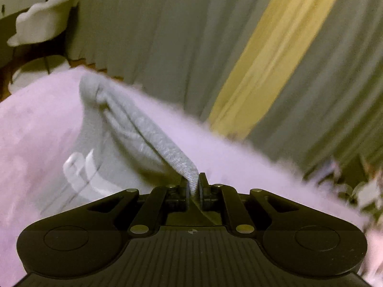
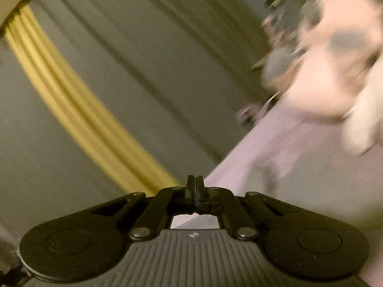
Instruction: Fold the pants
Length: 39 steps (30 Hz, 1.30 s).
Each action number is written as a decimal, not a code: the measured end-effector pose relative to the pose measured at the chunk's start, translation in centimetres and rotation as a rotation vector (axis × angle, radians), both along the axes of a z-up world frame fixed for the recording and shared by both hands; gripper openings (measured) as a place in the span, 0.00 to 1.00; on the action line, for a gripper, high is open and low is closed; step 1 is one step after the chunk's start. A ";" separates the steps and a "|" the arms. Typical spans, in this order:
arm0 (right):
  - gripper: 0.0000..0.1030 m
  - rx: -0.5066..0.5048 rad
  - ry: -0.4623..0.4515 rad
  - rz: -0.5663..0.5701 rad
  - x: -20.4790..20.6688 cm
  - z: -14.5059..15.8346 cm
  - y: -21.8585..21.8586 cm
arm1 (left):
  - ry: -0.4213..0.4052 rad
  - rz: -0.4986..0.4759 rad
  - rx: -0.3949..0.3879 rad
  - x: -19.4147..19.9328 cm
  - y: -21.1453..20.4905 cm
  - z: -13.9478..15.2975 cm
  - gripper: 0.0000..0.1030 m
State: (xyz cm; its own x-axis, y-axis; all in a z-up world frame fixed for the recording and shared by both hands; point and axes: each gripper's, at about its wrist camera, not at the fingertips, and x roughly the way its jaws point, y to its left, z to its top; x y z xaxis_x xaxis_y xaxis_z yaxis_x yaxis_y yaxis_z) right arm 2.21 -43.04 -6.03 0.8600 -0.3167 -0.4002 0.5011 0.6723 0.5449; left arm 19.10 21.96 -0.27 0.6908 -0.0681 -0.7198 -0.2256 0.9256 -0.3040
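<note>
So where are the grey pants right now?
In the left wrist view, the grey pants lie left of centre on the pink bedspread, their ribbed edge pinched in the left hand-held gripper.

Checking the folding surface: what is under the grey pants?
A pink blanket lies under the grey pants; what is beneath the blanket is covered.

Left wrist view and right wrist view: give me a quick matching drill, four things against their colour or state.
Things:
1. pants
2. bedspread
3. curtain stripe
4. right gripper

Colour or state:
A. yellow
B. shut, nothing seen between the fingers
C. grey, pinched in the left gripper
D. pale purple

Pairs: 1-C, 2-D, 3-A, 4-B
</note>
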 end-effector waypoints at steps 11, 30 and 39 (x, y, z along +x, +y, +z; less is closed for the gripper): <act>0.85 -0.617 0.581 0.343 8.0 -9.1 11.7 | 0.243 0.063 0.031 -6.3 -1.3 -14.7 0.11; 0.09 -0.226 0.595 0.281 14.6 -13.1 6.9 | 0.289 0.101 -0.037 -5.8 0.7 -15.0 0.18; 0.32 -0.159 0.543 0.277 14.8 -12.7 6.4 | 0.294 0.093 -0.066 -4.7 1.2 -15.5 0.18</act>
State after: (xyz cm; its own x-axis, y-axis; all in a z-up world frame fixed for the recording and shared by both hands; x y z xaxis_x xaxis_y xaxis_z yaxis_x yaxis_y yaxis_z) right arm 17.04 -36.67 -18.74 0.6059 -0.2029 -0.7692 0.4738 0.8688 0.1440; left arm 14.40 23.15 -15.74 0.4595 -0.0672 -0.8857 -0.3958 0.8772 -0.2719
